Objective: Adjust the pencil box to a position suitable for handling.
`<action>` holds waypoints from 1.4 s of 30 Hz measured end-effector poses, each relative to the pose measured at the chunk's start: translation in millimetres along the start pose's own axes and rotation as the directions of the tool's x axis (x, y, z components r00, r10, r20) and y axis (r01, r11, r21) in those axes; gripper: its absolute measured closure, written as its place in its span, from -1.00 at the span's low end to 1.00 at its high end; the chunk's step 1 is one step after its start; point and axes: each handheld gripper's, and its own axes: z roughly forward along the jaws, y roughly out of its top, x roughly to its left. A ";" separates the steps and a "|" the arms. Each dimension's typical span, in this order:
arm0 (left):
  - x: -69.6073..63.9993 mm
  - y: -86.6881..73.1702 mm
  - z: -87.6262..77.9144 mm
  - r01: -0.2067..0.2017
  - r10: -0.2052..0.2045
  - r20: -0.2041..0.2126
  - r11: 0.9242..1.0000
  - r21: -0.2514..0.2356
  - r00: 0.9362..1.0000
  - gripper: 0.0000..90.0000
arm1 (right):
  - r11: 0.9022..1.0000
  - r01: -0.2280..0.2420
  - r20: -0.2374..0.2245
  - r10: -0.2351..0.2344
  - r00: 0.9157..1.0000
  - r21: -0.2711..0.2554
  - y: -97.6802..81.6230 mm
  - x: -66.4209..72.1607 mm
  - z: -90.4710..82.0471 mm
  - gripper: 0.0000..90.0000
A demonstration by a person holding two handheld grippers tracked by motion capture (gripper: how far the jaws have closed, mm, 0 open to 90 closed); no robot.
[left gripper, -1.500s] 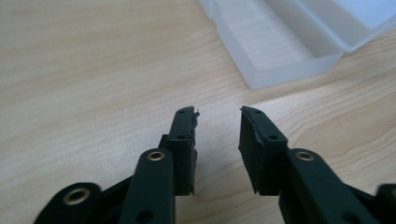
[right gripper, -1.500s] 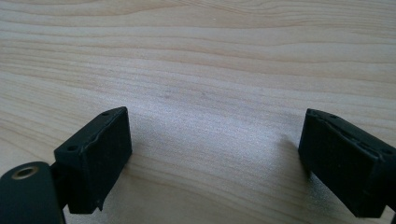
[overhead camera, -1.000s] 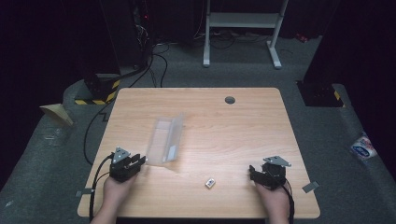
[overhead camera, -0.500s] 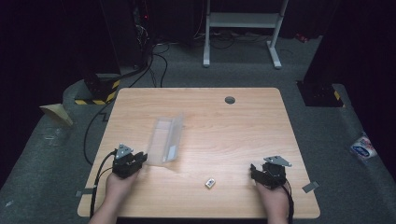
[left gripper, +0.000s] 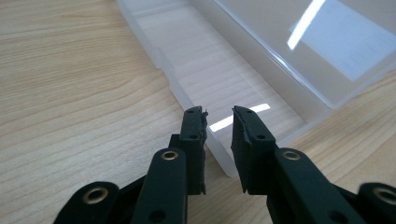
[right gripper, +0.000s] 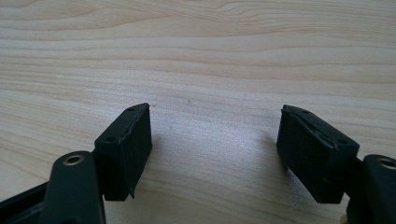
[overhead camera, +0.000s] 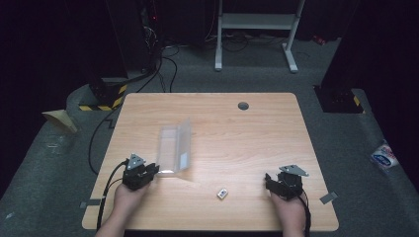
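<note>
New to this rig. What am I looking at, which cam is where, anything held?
There is no robot here: a person holds a two-jaw hand tool in each hand at a wooden table. The wide picture comes from a fixed camera above; the other two ride on the tools, looking along their black jaws. On the table lie an open clear plastic case and a small white item. The left gripper has its jaws narrowly apart, straddling the case's near wall, not visibly clamping it. The right gripper is wide open over bare wood, holding nothing.

Open case [overhead camera: 174, 148] left; small block [overhead camera: 223, 193] front-centre.
</note>
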 end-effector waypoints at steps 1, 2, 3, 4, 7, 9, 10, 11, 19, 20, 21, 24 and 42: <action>-2.7 0.0 0.4 -0.006 0.006 0.004 1.000 0.001 1.000 0.64 | 1.000 0.000 0.000 0.000 1.000 0.000 0.0 0.0 0.0 -0.42; -2.7 0.0 0.4 -0.006 0.006 0.004 1.000 0.001 1.000 0.64 | 1.000 0.000 0.000 0.000 1.000 0.000 0.0 0.0 0.0 -0.42; -5.8 -0.1 0.5 -0.014 0.014 0.006 1.000 -0.001 1.000 0.64 | 1.000 0.000 -0.001 0.000 1.000 0.002 0.0 0.0 -0.1 -0.42; -5.8 -0.1 0.5 -0.014 0.014 0.006 1.000 -0.001 1.000 0.63 | 1.000 0.000 -0.001 0.000 1.000 0.002 0.0 0.0 -0.1 -0.42; -10.1 0.1 -0.3 -0.023 0.023 0.016 1.000 -0.002 1.000 0.63 | 1.000 0.001 0.003 -0.001 1.000 -0.004 0.0 -0.4 0.0 -0.40; -13.1 0.3 -0.8 -0.031 0.031 0.023 1.000 -0.004 0.999 0.63 | 1.000 0.001 0.004 -0.001 1.000 -0.004 -0.1 -0.4 -0.1 -0.39; -14.9 0.6 -0.9 -0.037 0.037 0.026 0.999 -0.005 0.999 0.63 | 1.000 0.000 0.005 0.000 1.000 -0.004 -0.1 -0.4 -0.1 -0.38; -19.5 2.0 -0.8 -0.056 0.056 0.030 0.998 -0.005 0.998 0.63 | 1.000 0.000 0.005 0.000 1.000 -0.003 -0.1 -0.5 -0.2 -0.38; -44.0 7.7 4.9 -0.109 0.110 0.079 0.994 -0.017 0.991 0.60 | 1.000 -0.001 0.006 0.001 1.000 -0.004 -0.3 -0.3 -0.3 -0.38; -44.0 7.7 4.9 -0.109 0.110 0.079 0.994 -0.017 0.991 0.60 | 1.000 -0.001 0.006 0.001 1.000 -0.004 -0.3 -0.3 -0.3 -0.38; -48.9 9.3 6.3 -0.131 0.133 0.089 0.991 -0.022 0.987 0.59 | 1.000 -0.002 0.006 0.002 1.000 -0.005 -0.3 -0.3 -0.3 -0.38; -55.5 9.9 7.5 -0.153 0.156 0.084 0.987 -0.039 0.984 0.57 | 1.000 -0.002 0.007 0.002 1.000 -0.004 -0.3 -0.2 -0.4 -0.37; -23.1 6.7 -11.5 -0.125 0.124 -0.015 0.991 -0.051 0.992 0.49 | 1.000 -0.004 0.008 0.004 1.000 -0.005 -0.4 -0.2 -0.6 -0.35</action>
